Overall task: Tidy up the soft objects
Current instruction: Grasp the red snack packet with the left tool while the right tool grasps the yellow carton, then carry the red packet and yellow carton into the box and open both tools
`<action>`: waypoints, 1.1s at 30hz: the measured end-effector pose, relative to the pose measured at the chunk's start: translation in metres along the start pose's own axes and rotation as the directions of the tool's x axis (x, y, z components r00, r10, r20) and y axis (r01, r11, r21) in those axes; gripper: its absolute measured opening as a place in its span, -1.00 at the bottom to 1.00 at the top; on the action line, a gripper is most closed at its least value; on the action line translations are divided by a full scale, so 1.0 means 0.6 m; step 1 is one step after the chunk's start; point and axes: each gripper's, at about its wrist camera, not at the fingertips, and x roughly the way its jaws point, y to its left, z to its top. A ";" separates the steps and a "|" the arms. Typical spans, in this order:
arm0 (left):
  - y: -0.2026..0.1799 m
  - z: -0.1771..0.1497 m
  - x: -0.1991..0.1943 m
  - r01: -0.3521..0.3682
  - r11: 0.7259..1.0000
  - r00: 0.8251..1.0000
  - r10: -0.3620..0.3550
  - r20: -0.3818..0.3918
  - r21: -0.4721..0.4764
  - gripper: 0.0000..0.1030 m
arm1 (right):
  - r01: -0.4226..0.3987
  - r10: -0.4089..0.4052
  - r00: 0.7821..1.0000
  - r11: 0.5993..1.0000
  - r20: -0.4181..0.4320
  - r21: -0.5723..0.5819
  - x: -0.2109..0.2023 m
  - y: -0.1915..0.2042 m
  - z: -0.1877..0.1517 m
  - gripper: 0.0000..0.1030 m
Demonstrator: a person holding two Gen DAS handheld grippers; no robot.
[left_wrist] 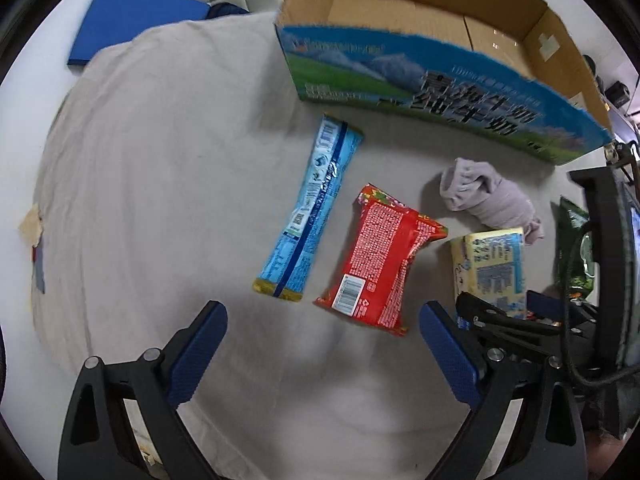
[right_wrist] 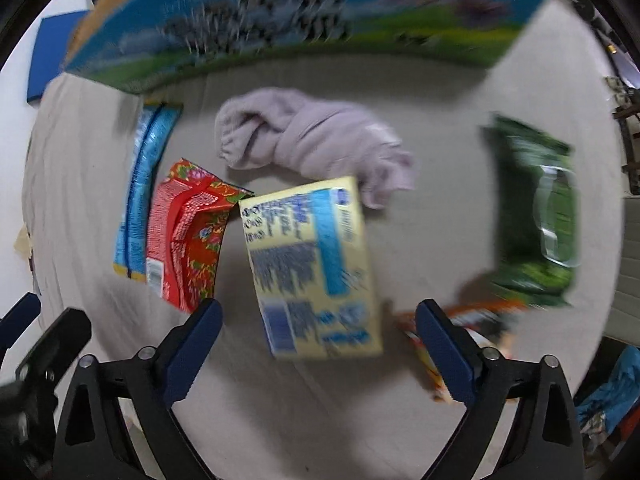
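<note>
Your left tongs (left_wrist: 322, 344) and right tongs (right_wrist: 318, 340): apart. One box (left_wrist: 436, 32), one towel (right_wrist: 312, 136), four packets: blue (left_wrist: 312, 212), red (left_wrist: 380, 256), yellow (right_wrist: 312, 272), green (right_wrist: 536, 216). An orange one (right_wrist: 472, 320) is half hidden.

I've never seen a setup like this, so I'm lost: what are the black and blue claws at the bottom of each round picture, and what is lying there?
Those claws are hand-held grippers; a person carries one in each hand. Each has a fisheye camera looking along its two fingers, hence the round, bent pictures. One picture comes from the left gripper, the other from the right gripper. Both are open and hold nothing. On a beige cloth lie a long blue packet, a red packet, a yellow pack, a crumpled lilac cloth and a green packet. Behind them stands an open cardboard box, empty as far as shown.
</note>
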 end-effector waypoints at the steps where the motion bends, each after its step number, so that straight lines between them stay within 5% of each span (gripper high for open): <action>1: -0.002 0.005 0.011 0.015 1.000 1.000 -0.015 -0.011 0.003 0.91 | 0.013 -0.013 1.000 1.000 -0.023 -0.002 0.014 -0.002 0.002 0.57; 2: -0.006 0.007 0.022 0.043 0.999 0.999 -0.043 -0.023 0.009 0.91 | 0.006 -0.006 0.999 1.000 -0.040 0.004 0.021 -0.007 0.001 0.35; 8: -0.069 0.014 0.085 0.057 0.984 0.996 -0.045 -0.076 0.170 0.51 | 0.040 -0.038 0.997 0.999 -0.071 0.019 0.017 -0.070 -0.023 0.33; 13: -0.093 0.034 0.133 0.028 0.981 0.994 -0.007 -0.109 0.190 0.31 | 0.016 -0.015 0.997 1.000 -0.075 0.016 0.034 -0.094 -0.035 0.34; 14: -0.094 0.036 0.138 0.015 0.981 0.994 0.006 -0.107 0.196 0.10 | 0.012 -0.011 0.997 1.000 -0.081 0.019 0.043 -0.096 -0.033 0.34; 16: -0.093 0.039 0.138 -0.012 0.978 0.994 0.035 -0.106 0.207 -0.01 | 0.007 -0.003 0.995 0.999 -0.096 0.033 0.052 -0.104 -0.035 0.34; 20: -0.089 0.016 0.125 -0.008 0.983 0.995 0.026 -0.098 0.181 -0.10 | 0.015 -0.011 0.996 0.999 -0.090 0.039 0.063 -0.108 -0.042 0.31; 27: -0.057 -0.056 0.100 0.033 0.999 0.991 -0.033 -0.128 -0.002 -0.13 | -0.018 0.019 0.997 1.000 -0.077 0.016 0.047 -0.115 -0.081 0.28; 33: -0.038 -0.111 0.034 0.085 0.992 0.993 -0.092 -0.075 -0.092 -0.14 | -0.065 0.064 0.997 0.998 -0.040 -0.022 -0.007 -0.151 -0.082 0.28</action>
